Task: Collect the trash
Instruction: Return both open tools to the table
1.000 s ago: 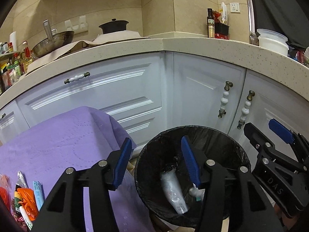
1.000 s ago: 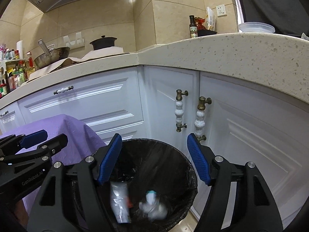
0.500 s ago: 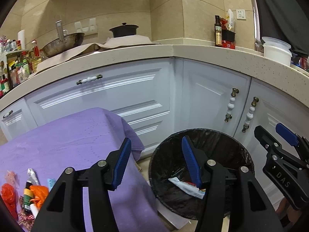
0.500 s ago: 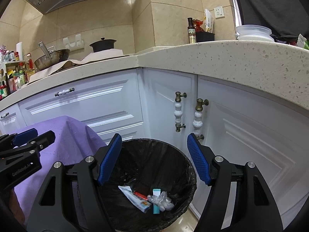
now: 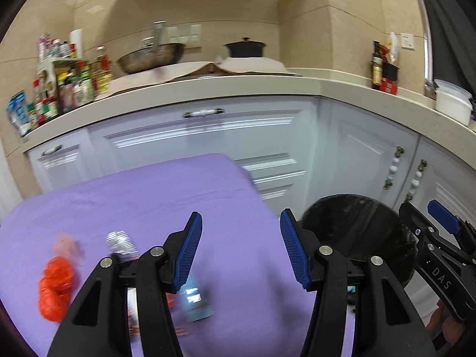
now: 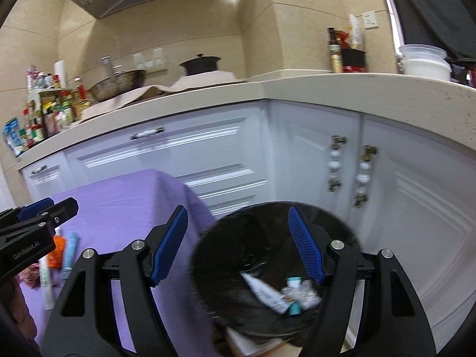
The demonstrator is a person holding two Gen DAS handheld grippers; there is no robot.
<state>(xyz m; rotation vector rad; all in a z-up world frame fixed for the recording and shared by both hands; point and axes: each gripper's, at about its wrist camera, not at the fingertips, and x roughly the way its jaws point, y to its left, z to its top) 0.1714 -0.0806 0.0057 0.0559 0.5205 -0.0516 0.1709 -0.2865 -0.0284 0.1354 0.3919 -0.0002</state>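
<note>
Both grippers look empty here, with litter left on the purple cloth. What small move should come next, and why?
Probably lower the open left gripper toward the blue packet lying just under it on the purple cloth. Both grippers are empty, the bin already holds a tube and wrappers, and the right gripper hangs over the bin.

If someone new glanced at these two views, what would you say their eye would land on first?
Probably the purple tablecloth filling the lower left, with bright orange trash and other litter scattered near the open left tongs. Next, the black-lined trash bin on the floor by the white cabinets, where a white tube and crumpled wrappers lie beneath the open right tongs.
</note>
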